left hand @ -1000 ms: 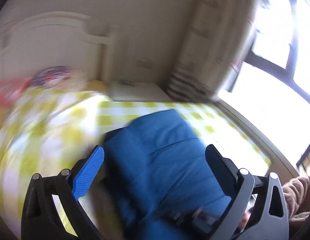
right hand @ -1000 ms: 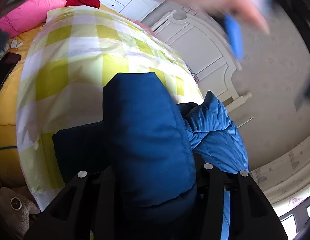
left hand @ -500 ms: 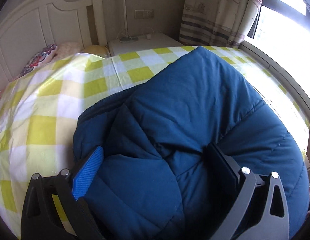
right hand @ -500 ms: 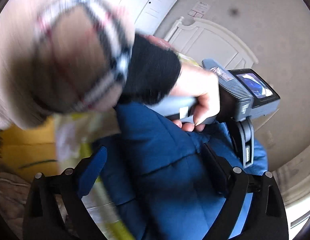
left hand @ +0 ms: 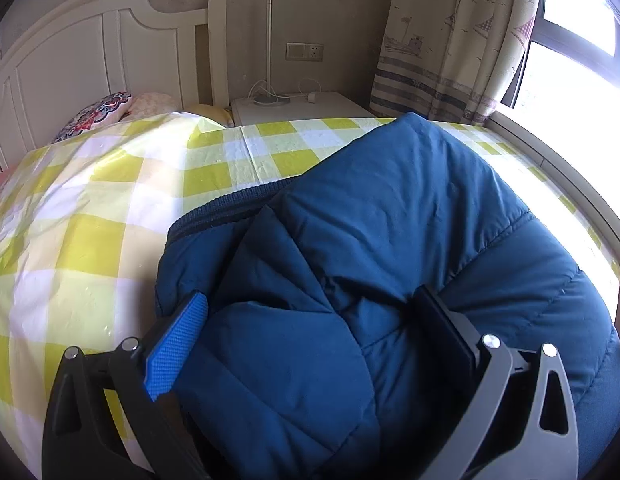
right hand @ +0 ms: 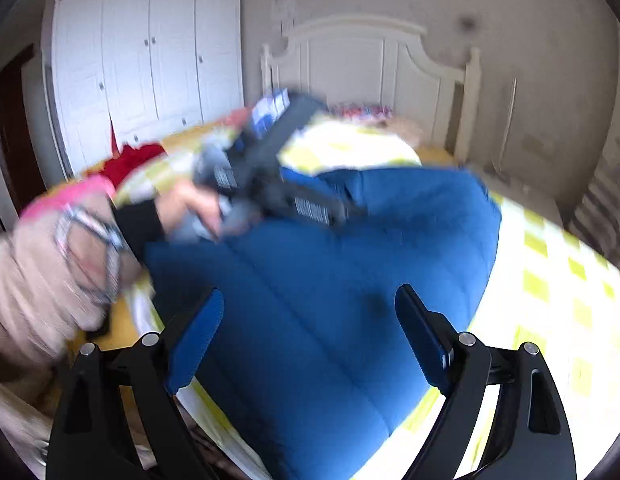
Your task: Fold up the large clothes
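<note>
A blue padded jacket (left hand: 390,240) lies bunched on the yellow-and-white checked bed cover (left hand: 89,240). My left gripper (left hand: 310,316) is open, its fingers pressed down on either side of a thick fold of the jacket. In the right wrist view the jacket (right hand: 330,280) lies folded over on the bed. My right gripper (right hand: 310,308) is open and empty, held above the jacket's near part. The left gripper (right hand: 269,176) and the hand holding it show blurred at the jacket's far left edge.
A white headboard (left hand: 89,60) and pillows (left hand: 93,114) stand at the bed's head. A white nightstand (left hand: 301,108) with a lamp, a curtain (left hand: 450,40) and a bright window (left hand: 570,60) are at the right. White wardrobe doors (right hand: 149,60) and red and pink clothes (right hand: 129,160) lie beyond the bed.
My right gripper let go of the jacket fold, opened and drew back above it. My left gripper came down onto the jacket, its fingers open around a fold.
</note>
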Tool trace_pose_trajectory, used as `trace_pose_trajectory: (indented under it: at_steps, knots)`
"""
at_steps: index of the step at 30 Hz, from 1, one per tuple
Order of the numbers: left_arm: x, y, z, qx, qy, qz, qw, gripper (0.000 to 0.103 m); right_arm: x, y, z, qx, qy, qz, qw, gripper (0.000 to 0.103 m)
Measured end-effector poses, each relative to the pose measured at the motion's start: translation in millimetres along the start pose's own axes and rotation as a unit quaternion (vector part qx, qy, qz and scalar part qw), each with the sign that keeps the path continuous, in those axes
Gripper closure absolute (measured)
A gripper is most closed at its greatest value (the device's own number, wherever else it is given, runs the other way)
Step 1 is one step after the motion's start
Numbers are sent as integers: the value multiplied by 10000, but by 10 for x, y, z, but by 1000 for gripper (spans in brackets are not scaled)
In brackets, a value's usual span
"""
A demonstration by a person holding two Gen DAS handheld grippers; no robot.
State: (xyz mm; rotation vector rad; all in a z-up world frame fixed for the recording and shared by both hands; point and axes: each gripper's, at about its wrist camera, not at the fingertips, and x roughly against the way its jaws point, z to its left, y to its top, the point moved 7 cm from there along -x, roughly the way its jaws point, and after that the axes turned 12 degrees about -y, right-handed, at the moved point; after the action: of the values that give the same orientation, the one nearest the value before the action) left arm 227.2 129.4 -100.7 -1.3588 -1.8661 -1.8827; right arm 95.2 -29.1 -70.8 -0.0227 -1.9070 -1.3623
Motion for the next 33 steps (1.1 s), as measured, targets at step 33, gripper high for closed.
trace_pose_trajectory:
  at_steps: [33]
  knots:
    - [737, -588, -683, 1151, -1761, -567, 9760, 4, -35, -98, -8, 141, 513, -233, 9983, 19]
